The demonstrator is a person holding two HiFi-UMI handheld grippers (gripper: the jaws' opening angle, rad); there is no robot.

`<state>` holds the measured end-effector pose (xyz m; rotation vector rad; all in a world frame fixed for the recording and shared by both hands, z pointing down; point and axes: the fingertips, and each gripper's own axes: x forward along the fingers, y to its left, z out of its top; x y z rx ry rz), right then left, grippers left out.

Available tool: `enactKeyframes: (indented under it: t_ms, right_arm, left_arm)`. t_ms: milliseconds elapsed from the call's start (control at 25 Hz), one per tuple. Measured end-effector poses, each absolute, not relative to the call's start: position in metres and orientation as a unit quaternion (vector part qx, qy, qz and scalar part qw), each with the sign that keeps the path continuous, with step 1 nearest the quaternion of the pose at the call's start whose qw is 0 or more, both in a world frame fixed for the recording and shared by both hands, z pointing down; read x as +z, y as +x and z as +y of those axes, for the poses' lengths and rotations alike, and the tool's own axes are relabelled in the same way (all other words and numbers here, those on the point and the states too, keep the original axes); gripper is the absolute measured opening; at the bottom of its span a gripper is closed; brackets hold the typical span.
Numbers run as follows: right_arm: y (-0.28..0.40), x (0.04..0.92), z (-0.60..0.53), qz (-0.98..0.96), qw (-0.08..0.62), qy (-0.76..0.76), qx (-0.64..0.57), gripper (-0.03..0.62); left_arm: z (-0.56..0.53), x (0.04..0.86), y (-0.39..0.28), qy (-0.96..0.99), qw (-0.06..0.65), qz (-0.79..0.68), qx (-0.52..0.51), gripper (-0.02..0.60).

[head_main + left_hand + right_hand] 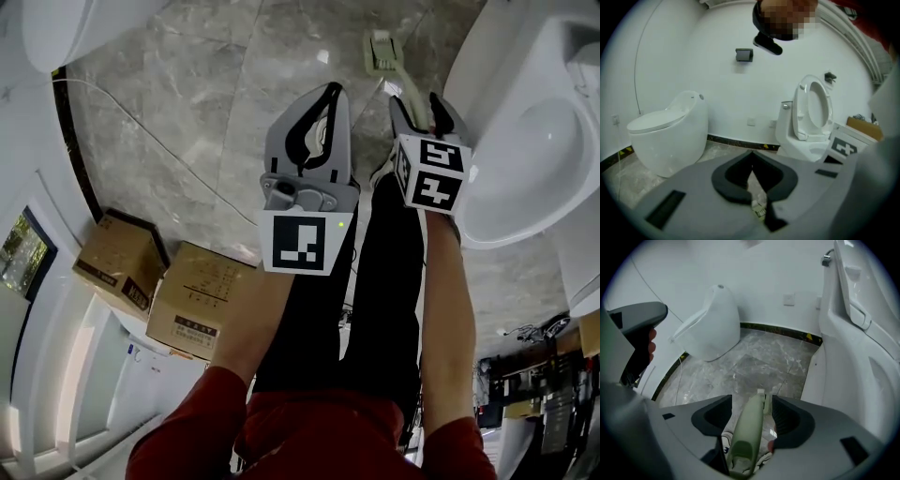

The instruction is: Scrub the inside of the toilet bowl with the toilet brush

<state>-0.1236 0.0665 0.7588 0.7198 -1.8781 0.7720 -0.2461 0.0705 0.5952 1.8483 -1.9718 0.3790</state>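
The right gripper (752, 404) is standing wide open, pointing steeply down, with the handle of the toilet brush (747, 432) running between its jaws. The dark pads are not pressing on it, and a gap is showing on the left side. The left gripper (751, 154) is hanging beside it with its jaw tips meeting and nothing between them.

The step in hand looks like the pickup. It will probably go best with the handle centred between the pads and the jaws closing square across its thicker near part. The far taper is a poorer place to grip, as the brush could swing there. A firm squeeze seems wise, since the pale green plastic is looking smooth and rounded and may twist under scrubbing load. The left gripper is best kept clear.

In the head view the brush (382, 54) is stretching away from the right gripper (424, 111) over the floor, close to the toilet's base. Whether it is lying flat or propped up I cannot tell. Its head is looking flat and blocky rather than round.

The toilet bowl (525, 159) is sitting just to the right — glossy white ceramic, an open oval basin with its seat and lid (813, 110) raised. The marble floor (216, 84) is grey, veined and polished. A second toilet (670, 131), egg-shaped with its lid down, is standing well apart, and cardboard boxes (192, 295) are resting against the white wall.
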Motion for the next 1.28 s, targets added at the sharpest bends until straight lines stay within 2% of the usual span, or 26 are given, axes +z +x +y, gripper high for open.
enactKeyframes:
  t_ms: [80,280,480,920,1280]
  right_arm:
    - [-0.123,0.766,0.069,-0.76,0.487,0.291,0.316,0.263]
    - [-0.125,0.77,0.066,-0.757,0.49,0.302,0.308,0.203]
    - [-0.126,0.772,0.064,-0.749,0.501,0.318,0.295,0.113]
    - [-0.128,0.765,0.067,-0.744,0.508,0.324,0.291,0.104]
    - [-0.119,0.672,0.079,-0.765,0.458,0.346,0.291,0.104]
  left_arm:
    - [0.07,0.598,-0.245,0.664,0.211,-0.705,0.136,0.002]
    - [0.072,0.604,-0.247,0.667,0.219,-0.698,0.145,0.002]
    - [0.078,0.607,-0.252,0.662,0.227,-0.699,0.146,0.002]
    - [0.085,0.59,-0.258,0.659,0.224,-0.704,0.143,0.002]
    - [0.085,0.515,-0.245,0.675,0.198,-0.696,0.143,0.002]
